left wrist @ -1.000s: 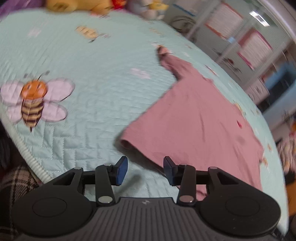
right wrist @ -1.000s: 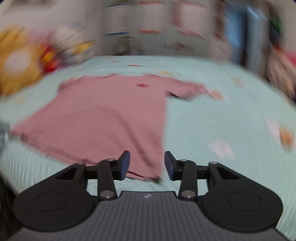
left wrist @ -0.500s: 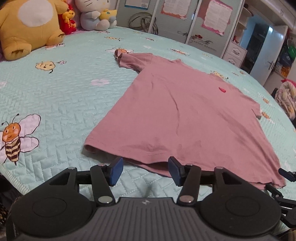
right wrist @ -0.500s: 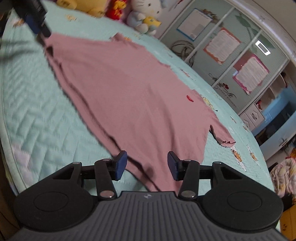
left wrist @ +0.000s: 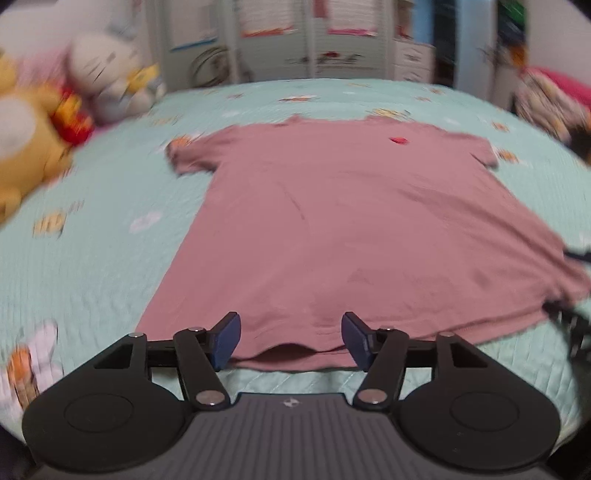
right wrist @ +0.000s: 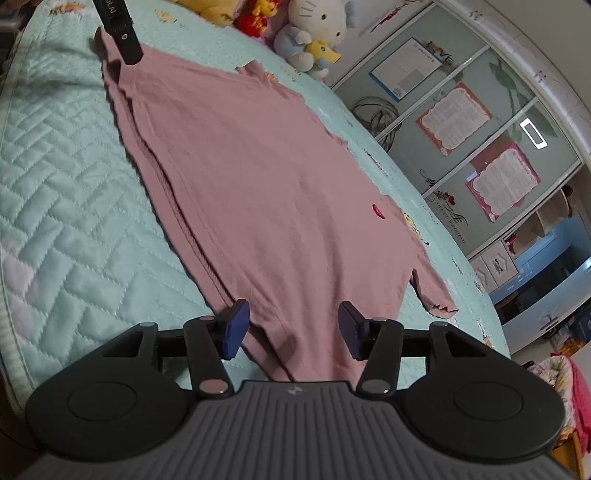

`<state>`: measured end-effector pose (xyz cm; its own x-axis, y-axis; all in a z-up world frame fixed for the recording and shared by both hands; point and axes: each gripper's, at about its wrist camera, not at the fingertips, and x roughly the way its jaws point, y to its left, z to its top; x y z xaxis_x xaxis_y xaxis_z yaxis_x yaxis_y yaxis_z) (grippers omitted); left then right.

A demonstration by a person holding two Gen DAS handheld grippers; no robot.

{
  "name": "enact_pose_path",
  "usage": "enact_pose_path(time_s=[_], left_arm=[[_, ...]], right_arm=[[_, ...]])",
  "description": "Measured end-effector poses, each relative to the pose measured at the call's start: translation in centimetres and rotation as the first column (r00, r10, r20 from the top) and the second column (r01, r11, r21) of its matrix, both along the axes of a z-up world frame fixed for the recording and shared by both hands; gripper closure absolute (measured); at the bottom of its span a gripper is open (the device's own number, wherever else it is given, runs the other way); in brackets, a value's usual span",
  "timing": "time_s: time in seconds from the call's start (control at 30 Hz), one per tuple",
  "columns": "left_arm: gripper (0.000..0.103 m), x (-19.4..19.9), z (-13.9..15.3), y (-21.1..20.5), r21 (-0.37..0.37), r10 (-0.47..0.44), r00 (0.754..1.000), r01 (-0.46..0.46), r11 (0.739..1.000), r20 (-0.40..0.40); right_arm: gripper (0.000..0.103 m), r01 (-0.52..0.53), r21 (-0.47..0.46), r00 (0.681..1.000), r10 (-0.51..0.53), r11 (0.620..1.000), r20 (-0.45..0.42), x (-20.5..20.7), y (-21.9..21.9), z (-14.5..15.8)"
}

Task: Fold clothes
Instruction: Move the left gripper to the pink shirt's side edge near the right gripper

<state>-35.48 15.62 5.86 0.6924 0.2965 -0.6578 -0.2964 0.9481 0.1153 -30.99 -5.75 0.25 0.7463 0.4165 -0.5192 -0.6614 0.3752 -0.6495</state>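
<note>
Left wrist cam low at shirt [left wrist: 332, 229] hem, facing up its length toward wardrobe [left wrist: 314, 40], right wrist cam close at hem's right corner, rolled, facing diagonally across bed [right wrist: 66, 192], both share shirt, plush toys [right wrist: 314, 33], wardrobe

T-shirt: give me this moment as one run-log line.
T-shirt: flat on quilt, unfolded | left tool: open, opening, at hem | right tool: open, opening, over hem corner

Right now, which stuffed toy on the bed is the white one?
The white kitty plush, sitting at the head of the bed with a little yellow toy in its lap. Its neighbours are a big yellow plush and a small red-and-yellow one.
</note>
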Motion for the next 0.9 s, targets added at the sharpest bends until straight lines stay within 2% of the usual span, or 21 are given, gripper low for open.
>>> enact_pose_path(time_s=[0.17,0.27,0.37,0.53,0.73,0.9], left_arm=[[0.035,0.4,-0.7,-2.3,0.120,-0.104,0.994,0.109,0.987,-0.041],[0.034,0.6,-1.0,-3.1,0.174,-0.129,0.990,0.138,0.975,-0.062],[0.034,0.9,-1.0,-3.8,0.197,-0.156,0.985,0.167,0.966,-0.068],[0.032,2.0,-1.2,-5.5,0.257,-0.226,0.970,0.240,0.936,-0.085],[0.031,2.9,-2.0,-8.0,0.306,-0.311,0.944,0.329,0.894,-0.106],[0.030,3.8,-2.4,-9.8,0.313,-0.370,0.922,0.386,0.868,-0.110]], right_arm=[[0.049,-0.042,-0.075,0.999,0.042,0.996,-0.001,-0.2,-0.3,0.1],[0.044,-0.057,-0.104,0.998,0.058,0.993,0.011,-0.1,-0.2,0.0],[0.042,-0.049,-0.090,0.998,0.051,0.995,0.026,0.4,0.1,0.0],[0.042,-0.061,-0.065,0.995,0.066,0.996,0.077,0.4,1.0,-0.3],[0.042,-0.049,0.012,0.996,0.048,0.999,0.073,0.3,0.7,0.4],[0.042,-0.025,0.074,0.999,0.021,0.997,0.050,1.1,0.9,1.0]])
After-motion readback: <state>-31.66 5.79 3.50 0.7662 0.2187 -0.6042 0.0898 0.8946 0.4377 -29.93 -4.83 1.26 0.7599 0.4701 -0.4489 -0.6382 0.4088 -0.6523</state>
